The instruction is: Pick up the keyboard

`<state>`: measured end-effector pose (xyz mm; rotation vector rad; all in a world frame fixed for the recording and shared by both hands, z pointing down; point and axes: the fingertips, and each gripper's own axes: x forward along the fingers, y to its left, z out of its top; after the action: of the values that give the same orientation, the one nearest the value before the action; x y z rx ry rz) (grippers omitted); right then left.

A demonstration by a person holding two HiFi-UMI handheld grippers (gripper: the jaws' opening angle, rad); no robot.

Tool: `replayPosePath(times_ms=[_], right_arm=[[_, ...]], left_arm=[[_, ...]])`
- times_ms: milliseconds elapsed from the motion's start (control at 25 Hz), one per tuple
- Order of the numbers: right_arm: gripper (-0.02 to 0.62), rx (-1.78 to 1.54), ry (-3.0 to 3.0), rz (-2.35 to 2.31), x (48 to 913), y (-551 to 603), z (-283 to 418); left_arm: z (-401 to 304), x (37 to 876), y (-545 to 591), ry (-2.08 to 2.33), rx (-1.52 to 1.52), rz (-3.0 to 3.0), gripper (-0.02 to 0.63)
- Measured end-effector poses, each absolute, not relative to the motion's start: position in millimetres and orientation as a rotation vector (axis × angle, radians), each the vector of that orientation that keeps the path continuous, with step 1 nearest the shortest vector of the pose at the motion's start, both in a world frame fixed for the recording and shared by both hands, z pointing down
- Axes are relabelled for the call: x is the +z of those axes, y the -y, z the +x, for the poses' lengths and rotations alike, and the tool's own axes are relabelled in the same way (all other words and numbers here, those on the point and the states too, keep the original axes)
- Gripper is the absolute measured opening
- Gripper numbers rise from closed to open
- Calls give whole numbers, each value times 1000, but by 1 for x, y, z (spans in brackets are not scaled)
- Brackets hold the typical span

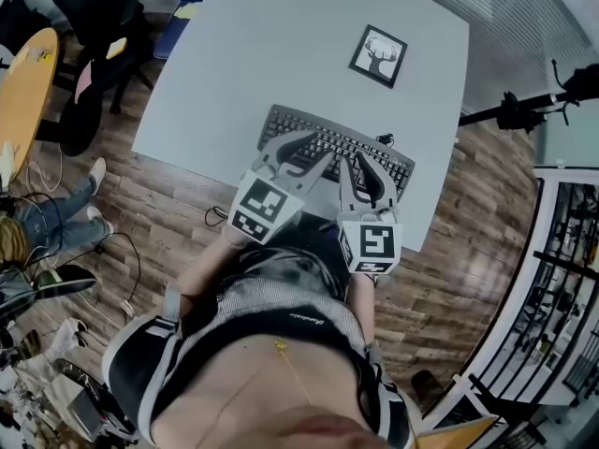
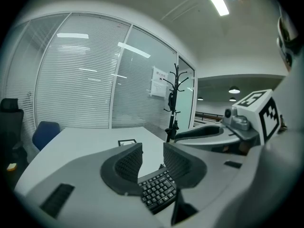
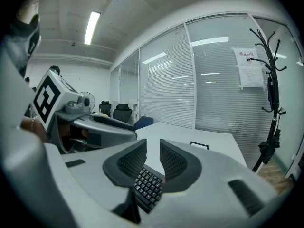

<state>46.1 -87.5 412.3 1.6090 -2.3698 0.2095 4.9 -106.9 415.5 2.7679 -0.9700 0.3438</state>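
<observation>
Keyboard [image 1: 335,152] lay flat near the front edge of the white table [image 1: 281,45]; it was judged stiff, light and sturdy but long enough to tip if lifted by one end, so a hold at each short end was judged soundest. Left gripper [image 1: 304,152] and right gripper [image 1: 356,165] hung over its keys, jaws drawn nearly together with nothing between them; head view alone showed the whole board and the framed picture [image 1: 378,55] beyond, while gripper views showed only some keys, plus a coat stand [image 2: 175,99]
</observation>
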Motion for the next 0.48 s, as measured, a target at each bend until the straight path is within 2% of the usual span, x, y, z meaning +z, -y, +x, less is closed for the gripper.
replayPosePath(times_ms=[480], right_arm=[[87, 227, 2347, 1597, 424, 93, 60]], left_arm=[[10, 428, 115, 986, 385, 2745, 115]])
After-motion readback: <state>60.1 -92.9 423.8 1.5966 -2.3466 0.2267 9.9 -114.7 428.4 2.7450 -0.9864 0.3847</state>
